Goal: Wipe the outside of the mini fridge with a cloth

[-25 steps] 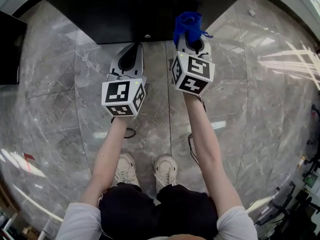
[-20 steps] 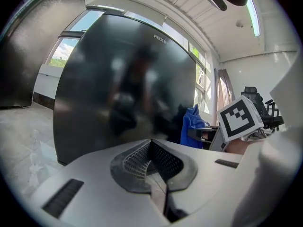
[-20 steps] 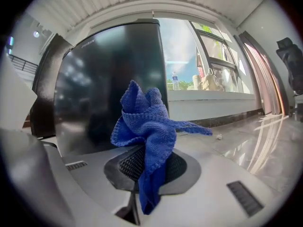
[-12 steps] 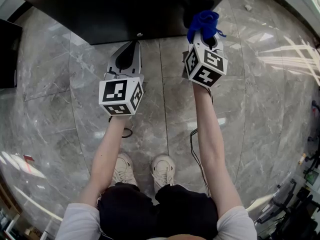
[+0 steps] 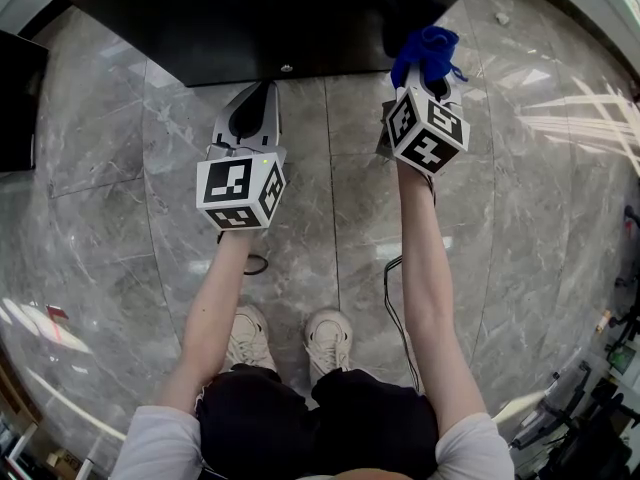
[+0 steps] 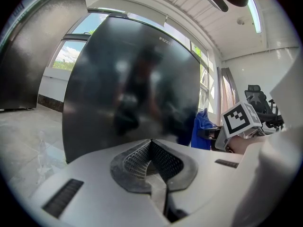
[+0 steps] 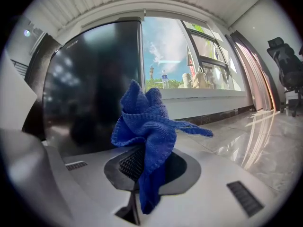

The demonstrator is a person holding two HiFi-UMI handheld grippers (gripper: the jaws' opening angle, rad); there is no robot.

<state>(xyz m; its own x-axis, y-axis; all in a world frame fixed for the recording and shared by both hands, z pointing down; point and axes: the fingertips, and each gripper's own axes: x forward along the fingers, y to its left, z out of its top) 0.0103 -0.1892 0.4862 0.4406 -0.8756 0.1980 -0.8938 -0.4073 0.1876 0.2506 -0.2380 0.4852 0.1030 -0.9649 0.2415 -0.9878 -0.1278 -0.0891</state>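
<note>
R gripper (image 7: 142, 167) clamped on blue cloth (image 7: 147, 126) nr mini fridge (image 5: 250, 18); L gripper (image 6: 152, 151) closed, empty.

Floor (image 5: 120, 198): large grey veined marble tiles, glossy, streaked with reflected daylight at the right. Ceiling (image 7: 118, 4): white slats, fitted with a long bright strip (image 6: 254, 13). Window (image 7: 175, 56): wide, framed, open to blue sky and cloud; small bottles (image 7: 165, 81) on the sill (image 7: 213, 94). Curtain (image 7: 248, 56) beside the window. Black office chair (image 7: 289, 63) on the floor at far right. White wall (image 6: 279, 70) behind the chair. Dark cabinet (image 5: 15, 98) at far left.
</note>
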